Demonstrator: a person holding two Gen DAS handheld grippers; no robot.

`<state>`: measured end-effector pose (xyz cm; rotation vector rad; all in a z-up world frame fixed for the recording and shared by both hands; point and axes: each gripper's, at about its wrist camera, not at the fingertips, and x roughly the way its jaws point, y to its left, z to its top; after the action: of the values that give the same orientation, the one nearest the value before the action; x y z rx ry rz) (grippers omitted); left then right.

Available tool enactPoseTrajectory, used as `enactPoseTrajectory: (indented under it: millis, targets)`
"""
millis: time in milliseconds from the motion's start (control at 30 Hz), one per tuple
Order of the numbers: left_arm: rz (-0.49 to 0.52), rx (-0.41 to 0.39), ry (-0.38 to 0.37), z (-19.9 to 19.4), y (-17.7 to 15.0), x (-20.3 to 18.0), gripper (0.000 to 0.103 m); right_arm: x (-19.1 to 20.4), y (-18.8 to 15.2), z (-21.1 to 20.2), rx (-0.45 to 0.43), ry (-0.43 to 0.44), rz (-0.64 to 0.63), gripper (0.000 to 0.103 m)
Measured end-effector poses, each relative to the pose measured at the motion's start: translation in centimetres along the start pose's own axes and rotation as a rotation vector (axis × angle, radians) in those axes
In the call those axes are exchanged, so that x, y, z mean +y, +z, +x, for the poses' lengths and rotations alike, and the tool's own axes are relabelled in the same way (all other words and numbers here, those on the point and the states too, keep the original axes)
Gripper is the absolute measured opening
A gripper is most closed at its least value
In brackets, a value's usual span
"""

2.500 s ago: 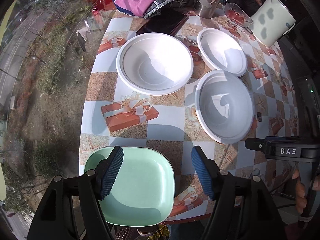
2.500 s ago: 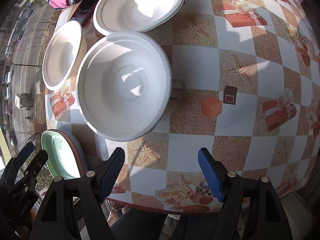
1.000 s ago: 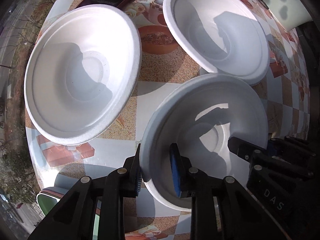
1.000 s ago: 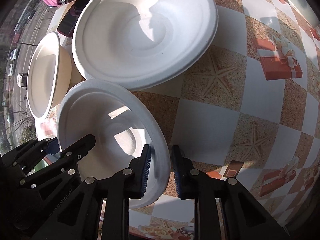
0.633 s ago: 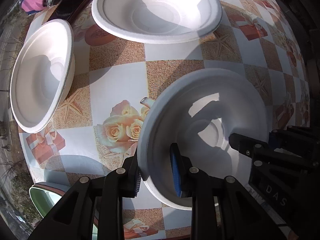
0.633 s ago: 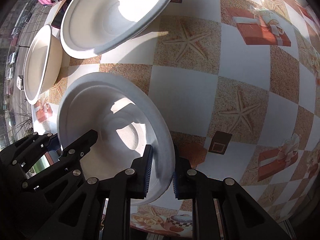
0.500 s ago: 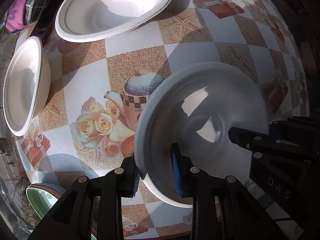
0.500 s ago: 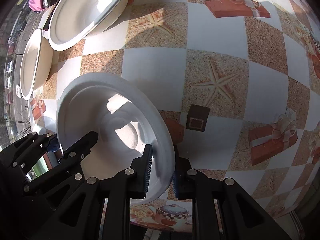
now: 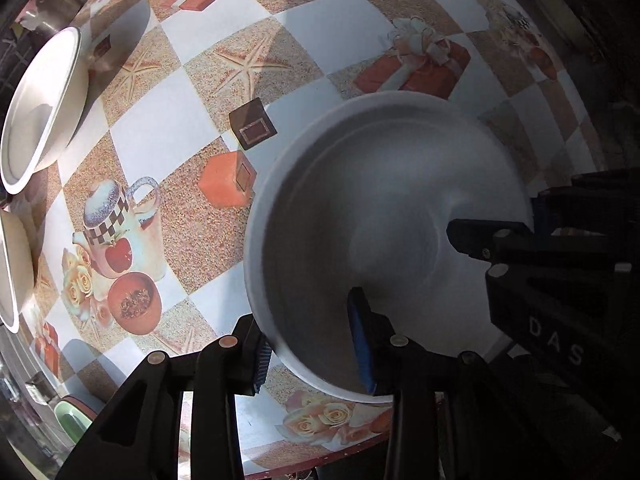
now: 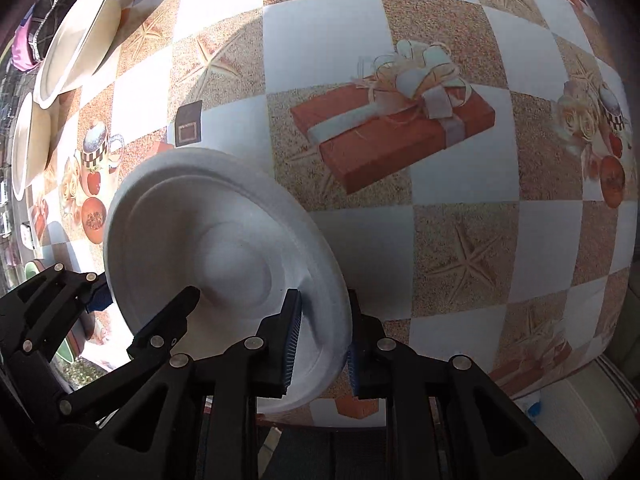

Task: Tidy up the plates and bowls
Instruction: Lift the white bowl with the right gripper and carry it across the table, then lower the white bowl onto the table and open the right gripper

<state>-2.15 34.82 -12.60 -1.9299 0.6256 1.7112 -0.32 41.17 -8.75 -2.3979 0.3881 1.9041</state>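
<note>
I have one white bowl (image 9: pixel 384 240) taken by its rim on two opposite sides, because it is wide and shallow and a single pinch would let it tip. My right jaws (image 10: pixel 320 334) are closed down on the rim at the bowl's 5 o'clock in the right wrist view, one pad inside the wall and one outside. My left jaws (image 9: pixel 312 344) straddle the rim at 7 o'clock in the left wrist view; they are opening, the rim is between the pads, and the outer pad looks just clear of the wall, so I judge the right side now carries the bowl.

The bowl sits low over the table (image 10: pixel 460 184) near its front edge, slightly tilted toward me; whether its base touches the printed cloth I cannot tell. It is empty.

Two more white bowls (image 10: pixel 76 36) stand at 10 o'clock in the right wrist view, well apart from mine, close to each other, both empty as far as their tilted mouths show. A green plate (image 9: pixel 74 420) peeks out at 7 o'clock in the left wrist view, mostly hidden.

I judge this bowl is being set down in open space away from the others.
</note>
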Motion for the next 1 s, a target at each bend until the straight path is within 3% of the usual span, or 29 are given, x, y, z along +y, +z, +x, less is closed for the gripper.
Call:
enactPoseTrajectory:
  millis: [300,367,433,633,700,733,767,1000]
  targets:
    - [0.011,-0.008,-0.023,-0.3,3.0,-2.4,0.041,-1.8,-1.8,-0.7,-0.01,-0.019,0.042,0.022]
    - [0.001,-0.011,-0.024,-0.5,3.8,-2.5,0.043,-3.2,-1.5,-1.3,-0.012,-0.016,0.044,0.022]
    - [0.003,-0.014,-0.036,-0.8,3.9,-2.4,0.045,-2.1,0.7,-1.4,-0.017,-0.003,0.048,0.022]
    - [0.0,-0.063,-0.046,-3.3,1.9,0.1,0.067,-3.7,0.9,-3.7,-0.063,0.027,0.071,0.023]
    - [-0.013,-0.076,-0.064,-4.0,0.9,1.2,0.069,-4.1,0.7,-5.3,-0.102,0.025,0.092,0.05]
    - [-0.017,-0.083,-0.077,-4.2,0.5,1.6,0.07,-4.1,0.6,-5.9,-0.131,0.016,0.099,0.08]
    - [-0.022,-0.092,-0.091,-4.8,-0.3,2.0,0.072,-4.2,0.6,-6.6,-0.159,0.008,0.102,0.085]
    - [-0.07,-0.122,-0.205,-6.8,-4.6,4.8,0.076,-5.1,-0.1,-8.6,-0.192,-0.007,0.182,0.085]
